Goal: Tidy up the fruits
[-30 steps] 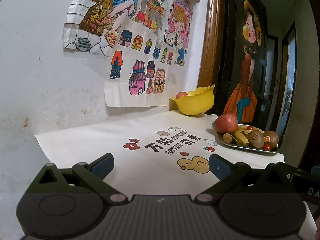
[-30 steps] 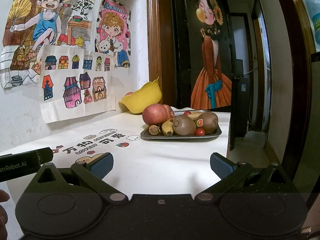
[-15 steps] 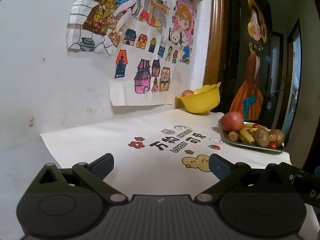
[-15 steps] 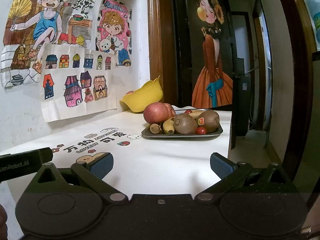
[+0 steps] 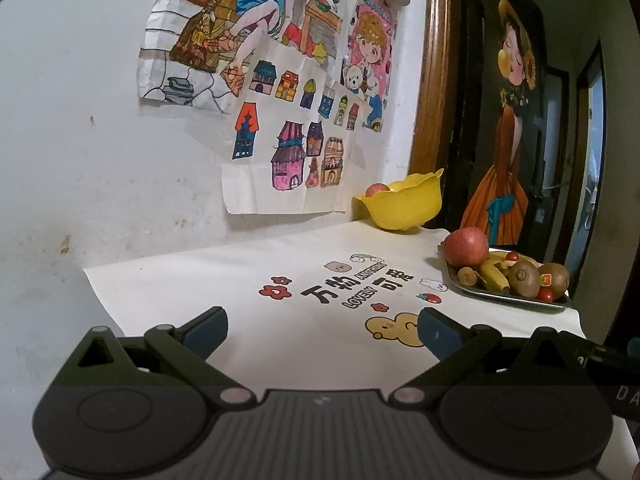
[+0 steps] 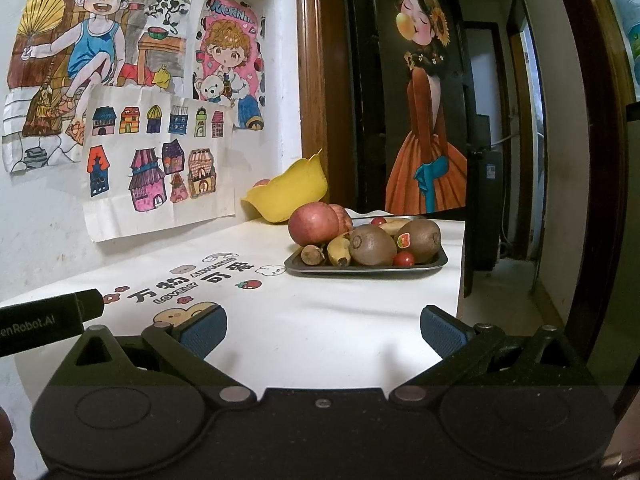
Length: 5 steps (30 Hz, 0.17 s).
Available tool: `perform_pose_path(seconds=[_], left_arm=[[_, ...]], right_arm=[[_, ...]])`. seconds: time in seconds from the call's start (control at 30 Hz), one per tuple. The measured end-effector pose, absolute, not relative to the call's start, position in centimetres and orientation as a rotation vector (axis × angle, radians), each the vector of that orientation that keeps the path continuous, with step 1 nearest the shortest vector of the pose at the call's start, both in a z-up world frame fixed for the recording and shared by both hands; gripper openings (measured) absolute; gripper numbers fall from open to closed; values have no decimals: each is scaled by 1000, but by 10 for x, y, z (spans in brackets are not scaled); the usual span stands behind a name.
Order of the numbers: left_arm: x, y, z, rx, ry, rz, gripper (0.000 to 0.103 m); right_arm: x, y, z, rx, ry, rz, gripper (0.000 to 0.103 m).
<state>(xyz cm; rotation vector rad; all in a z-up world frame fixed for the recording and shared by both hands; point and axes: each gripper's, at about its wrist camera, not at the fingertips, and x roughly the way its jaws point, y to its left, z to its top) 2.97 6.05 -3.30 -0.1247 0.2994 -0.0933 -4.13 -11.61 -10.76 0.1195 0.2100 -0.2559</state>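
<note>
Both tongs, left (image 5: 322, 326) and right (image 6: 323, 326), are held spread; fruit piled on the tray (image 6: 436, 265) at the desk's edge could be knocked off.

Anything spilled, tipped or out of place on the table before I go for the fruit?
Nothing spilled. The yellow bowl sits tilted against the wall, with one apple showing inside. The tray lies flat near the table's edge, its fruit piled but contained. Both grippers are open and empty.

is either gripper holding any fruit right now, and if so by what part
Nothing is held. The left gripper and right gripper are both open and empty above the white printed tablecloth, short of the grey metal tray of fruit.
</note>
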Motion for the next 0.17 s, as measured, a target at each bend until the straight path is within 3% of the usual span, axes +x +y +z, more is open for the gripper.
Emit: perform_pose_path(seconds=[0.17], left_arm=[[30,61,-33,-128,305,-93,103]], right_arm=[[-41,-116,-107,119,211,-256,102]])
